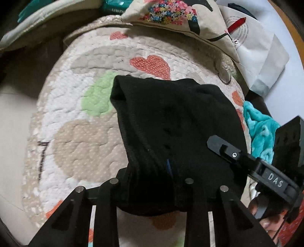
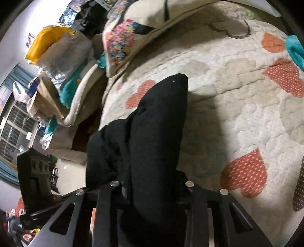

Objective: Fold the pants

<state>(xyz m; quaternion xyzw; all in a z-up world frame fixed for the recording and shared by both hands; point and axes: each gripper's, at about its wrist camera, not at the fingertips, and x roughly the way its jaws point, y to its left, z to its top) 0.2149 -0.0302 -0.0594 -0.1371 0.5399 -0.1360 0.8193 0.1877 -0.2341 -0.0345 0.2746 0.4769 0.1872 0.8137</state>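
Now both grippers are pinching the black pants [image 1: 171, 123] at the near end.

Left gripper [image 1: 152, 190] and right gripper [image 2: 152, 190] are each holding bunched cloth between narrowed fingers, while the far end is resting on the heart-patterned quilt [image 1: 79, 117]. Next, I judge, they are carrying that edge forward evenly and laying it flat.

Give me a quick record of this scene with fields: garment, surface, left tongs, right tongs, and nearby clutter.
garment: black pants, bunched, partly lifted
surface: quilted bedspread with heart patches
left tongs: shut on the pants fabric
right tongs: shut on the pants fabric
nearby clutter: floral pillow, teal blanket, paper bag
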